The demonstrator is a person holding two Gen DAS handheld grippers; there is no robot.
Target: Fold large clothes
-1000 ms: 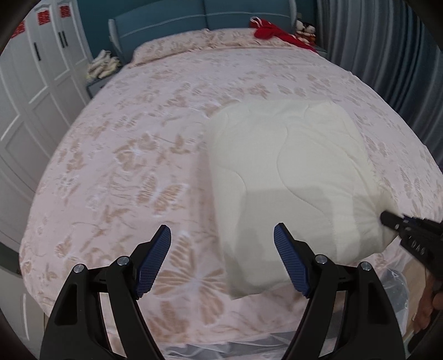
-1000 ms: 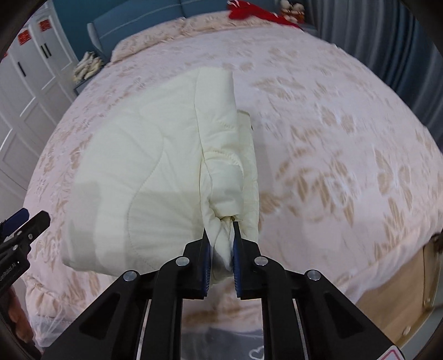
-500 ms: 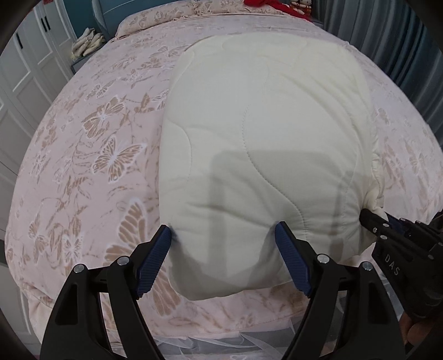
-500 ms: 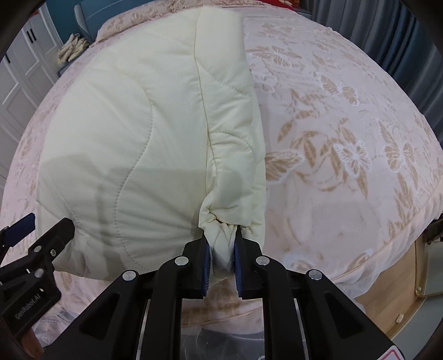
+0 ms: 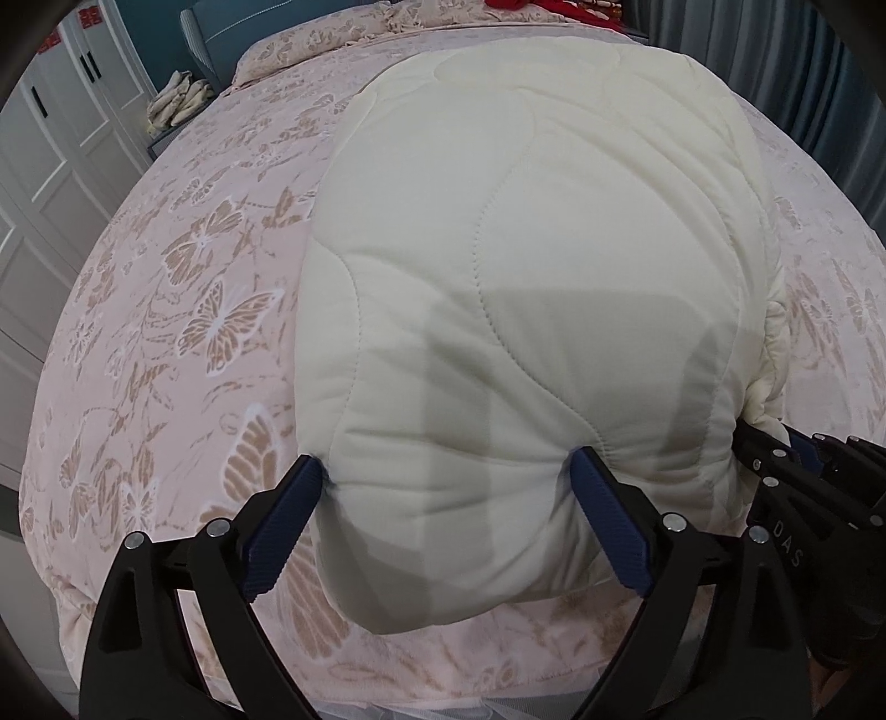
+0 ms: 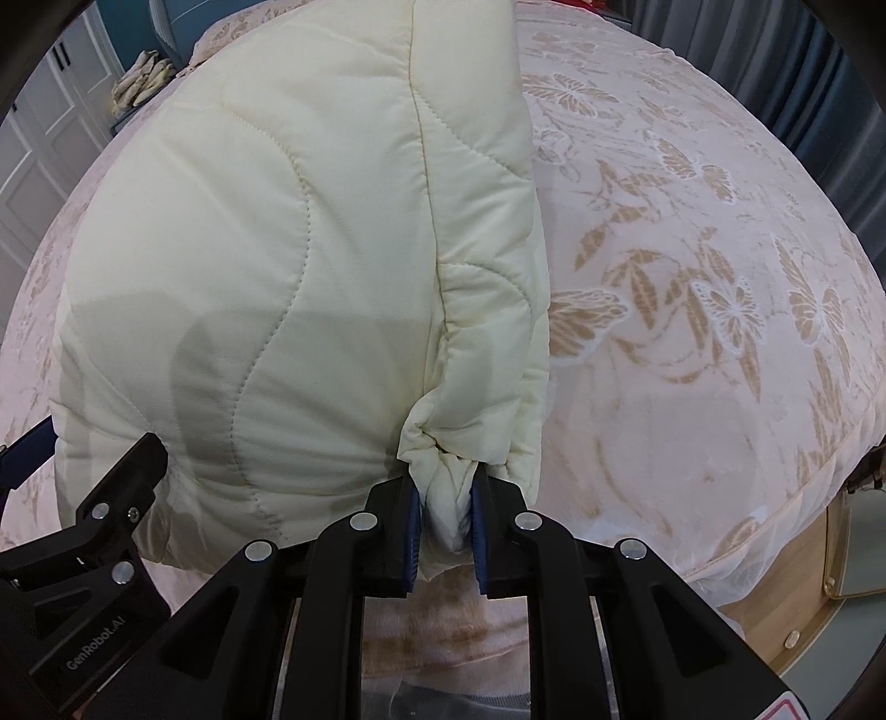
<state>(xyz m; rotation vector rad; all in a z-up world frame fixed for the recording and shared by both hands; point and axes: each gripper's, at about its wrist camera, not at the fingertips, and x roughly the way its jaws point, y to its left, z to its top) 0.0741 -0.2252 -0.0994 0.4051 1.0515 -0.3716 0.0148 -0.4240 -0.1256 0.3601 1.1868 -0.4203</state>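
Note:
A cream quilted garment (image 5: 526,249) lies folded on the pink butterfly bed cover (image 5: 194,277), near the bed's front edge. My left gripper (image 5: 446,465) straddles its near left corner. The jaws stand wide and are opening, both blue fingertips (image 5: 587,476) dent the padding, and the fabric bulges between them. My right gripper (image 6: 446,487) is shut on the bunched near right corner of the garment (image 6: 277,221), which shows squeezed between its blue pads. The right gripper (image 5: 775,459) also shows at the left wrist view's right edge. A left finger (image 6: 133,465) shows low on the left in the right wrist view.
White wardrobe doors (image 5: 55,138) stand to the left. A teal headboard (image 5: 232,22) and a pile of cloth on a bedside stand (image 5: 177,99) are at the far end. Grey curtains (image 5: 803,55) hang on the right. The wooden bed frame (image 6: 803,626) shows below the cover (image 6: 692,277).
Both grippers sank toward the bed and the garment settled flat. The left gripper moved from over bare cover onto the garment's near left corner, and its jaws widened.

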